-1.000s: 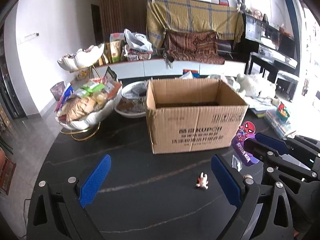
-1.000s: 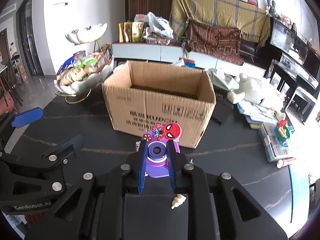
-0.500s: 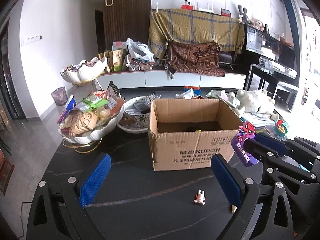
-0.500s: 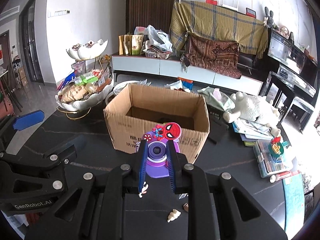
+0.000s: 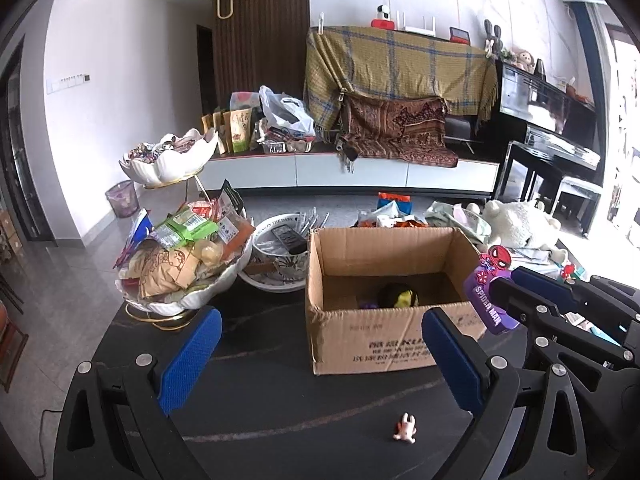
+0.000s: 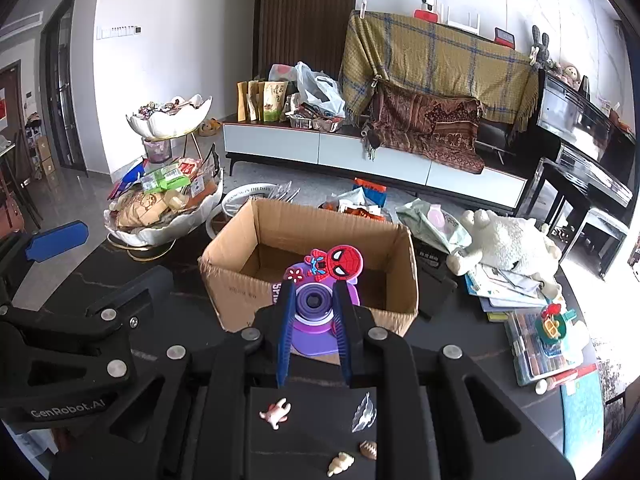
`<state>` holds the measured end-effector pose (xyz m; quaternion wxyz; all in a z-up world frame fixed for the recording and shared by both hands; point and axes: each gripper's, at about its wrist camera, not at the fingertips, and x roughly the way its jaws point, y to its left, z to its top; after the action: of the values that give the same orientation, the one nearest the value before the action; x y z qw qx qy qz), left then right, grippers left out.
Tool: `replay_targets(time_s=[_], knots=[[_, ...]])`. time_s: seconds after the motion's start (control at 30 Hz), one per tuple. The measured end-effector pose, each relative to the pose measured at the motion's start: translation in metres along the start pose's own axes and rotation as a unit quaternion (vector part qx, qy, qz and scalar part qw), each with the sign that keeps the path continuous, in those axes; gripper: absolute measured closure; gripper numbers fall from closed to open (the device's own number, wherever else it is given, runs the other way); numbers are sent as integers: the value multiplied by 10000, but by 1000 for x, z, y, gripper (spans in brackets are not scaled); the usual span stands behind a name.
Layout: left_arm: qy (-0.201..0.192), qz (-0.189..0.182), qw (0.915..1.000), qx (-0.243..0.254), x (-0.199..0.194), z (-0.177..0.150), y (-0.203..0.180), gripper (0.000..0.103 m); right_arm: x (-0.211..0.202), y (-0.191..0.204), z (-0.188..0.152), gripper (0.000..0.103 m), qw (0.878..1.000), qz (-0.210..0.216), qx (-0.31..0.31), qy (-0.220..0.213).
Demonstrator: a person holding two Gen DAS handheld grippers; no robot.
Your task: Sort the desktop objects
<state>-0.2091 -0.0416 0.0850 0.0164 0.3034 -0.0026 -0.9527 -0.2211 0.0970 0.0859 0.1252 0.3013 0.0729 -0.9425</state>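
My right gripper (image 6: pixel 313 304) is shut on a purple Spider-Man toy camera (image 6: pixel 316 280) and holds it above the near edge of an open cardboard box (image 6: pixel 240 276). The toy also shows in the left wrist view (image 5: pixel 490 292), at the box's right side. The box (image 5: pixel 360 340) holds a black and yellow object (image 5: pixel 400 296). My left gripper (image 5: pixel 320 344) is open and empty, above the dark table in front of the box. A small pink figurine (image 5: pixel 406 433) lies on the table below it, also seen in the right wrist view (image 6: pixel 276 412).
A white snack bowl on a gold stand (image 5: pixel 180 256) and a patterned bowl (image 5: pixel 276 256) stand left of the box. A white plush (image 6: pixel 504 244), books and a crayon case (image 6: pixel 536 344) lie to the right. Small bits (image 6: pixel 364 412) lie on the table near me.
Both grippers have risen, so I look down into the box. The right gripper has carried the toy camera up and over the box's near edge. The left stays open.
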Motion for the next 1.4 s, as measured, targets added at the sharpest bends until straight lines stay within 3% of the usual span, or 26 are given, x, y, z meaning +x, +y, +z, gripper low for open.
replay_targets(time_s=[0.7,1.13,1.2,1.33,1.4], knots=[[289,220,9991,-224,74,21,4,4,69,-11,23,86,9999,0,-97,26],[309,132,9993,-183,57,15,2,4,61,-13,18,83,9999,-125,-47,-16],[271,99,9995,-157,48,14,3,4,54,-15,16,75,9999,-141,31,-20],[207,55,9996,-184,30,9,6,4,35,-22,10,36,9992,-316,213,-125],[171,65,9998,-126,20,5,5,4,27,-23,7,27,9989,-368,266,-141]])
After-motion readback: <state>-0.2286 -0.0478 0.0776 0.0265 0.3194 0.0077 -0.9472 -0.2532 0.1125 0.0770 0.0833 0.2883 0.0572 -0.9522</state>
